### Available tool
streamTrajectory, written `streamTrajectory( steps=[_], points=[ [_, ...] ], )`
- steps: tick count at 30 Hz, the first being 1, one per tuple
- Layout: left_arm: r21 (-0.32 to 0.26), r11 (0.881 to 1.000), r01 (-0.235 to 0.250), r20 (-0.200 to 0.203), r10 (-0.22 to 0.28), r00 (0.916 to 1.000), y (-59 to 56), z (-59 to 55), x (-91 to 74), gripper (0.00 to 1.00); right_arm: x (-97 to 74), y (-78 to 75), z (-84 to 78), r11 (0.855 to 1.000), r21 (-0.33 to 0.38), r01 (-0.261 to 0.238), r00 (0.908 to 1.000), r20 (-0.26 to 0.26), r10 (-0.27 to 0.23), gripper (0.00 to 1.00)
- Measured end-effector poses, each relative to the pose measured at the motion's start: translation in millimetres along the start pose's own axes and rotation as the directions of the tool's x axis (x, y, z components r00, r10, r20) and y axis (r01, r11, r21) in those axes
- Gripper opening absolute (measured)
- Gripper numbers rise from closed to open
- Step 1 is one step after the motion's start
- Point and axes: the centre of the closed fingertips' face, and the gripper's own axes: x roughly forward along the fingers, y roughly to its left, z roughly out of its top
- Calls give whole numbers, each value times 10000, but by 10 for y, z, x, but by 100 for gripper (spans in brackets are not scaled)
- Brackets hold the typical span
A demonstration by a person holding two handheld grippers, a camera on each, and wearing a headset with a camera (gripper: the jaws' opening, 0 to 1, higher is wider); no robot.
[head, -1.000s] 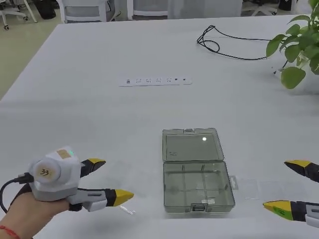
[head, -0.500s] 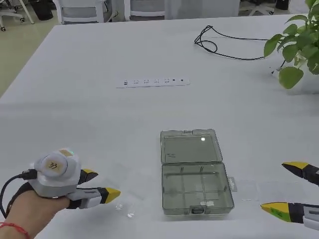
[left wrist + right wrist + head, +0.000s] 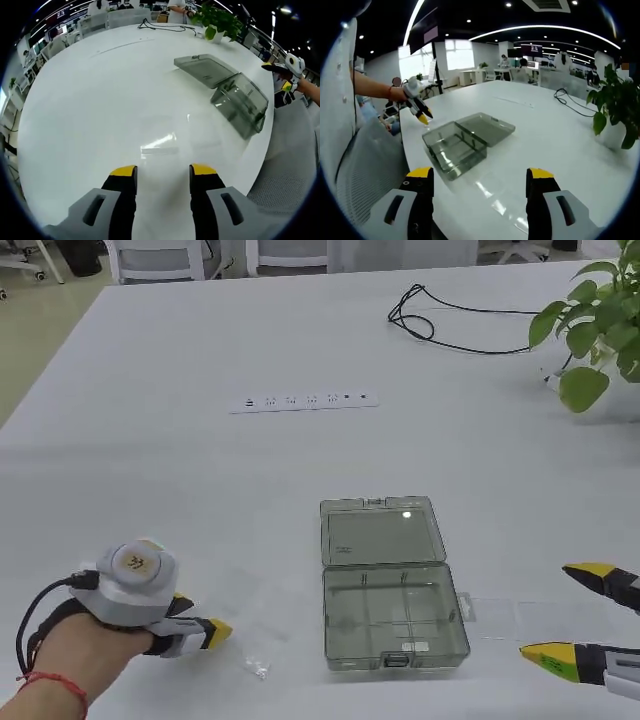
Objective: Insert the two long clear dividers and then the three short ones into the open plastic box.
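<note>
The open clear grey box [image 3: 396, 615] lies near the table's front edge, its lid [image 3: 380, 531] flat behind it. Thin clear walls show as a grid inside the base. Clear dividers [image 3: 520, 619] lie flat just right of the box, between the spread jaws of my right gripper [image 3: 566, 612], which is open. A small clear piece [image 3: 256, 662] lies left of the box, a little ahead of my open left gripper [image 3: 200, 618]. In the left gripper view that piece [image 3: 159, 145] lies beyond the gripper [image 3: 163, 171], with the box [image 3: 240, 102] further off. The right gripper [image 3: 480, 173] faces the box [image 3: 454, 147].
A white power strip [image 3: 304, 400] lies mid-table. A black cable [image 3: 440, 328] loops at the back. A green plant [image 3: 595, 325] stands at the right edge. Office chairs [image 3: 150, 258] stand beyond the table's far side. Bare tabletop [image 3: 160, 500] stretches left of the box.
My left gripper has drawn back to the left, away from the box, and rolled in the hand. The right gripper has hardly moved. The head camera shifted slightly.
</note>
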Motion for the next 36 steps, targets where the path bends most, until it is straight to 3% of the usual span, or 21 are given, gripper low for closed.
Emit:
streamTrajectory(
  steps=[7,10,13,36],
  points=[
    [345,9992,-218,-512,236,9984,2,-43,45,40,5,-17,4,10000,35,14,10000,24,-14,76],
    [439,9985,-333,-516,355,9980,26,-26,56,38,10,-17,5,10000,37,13,10000,17,-13,76],
    [941,9936,-625,-748,696,9948,45,-43,55,35,21,-17,-6,10000,56,1,10000,-4,-1,76],
    [945,9943,-499,-1291,619,9897,38,-43,52,32,55,1,-14,9999,113,-32,10000,20,32,75]
  ],
)
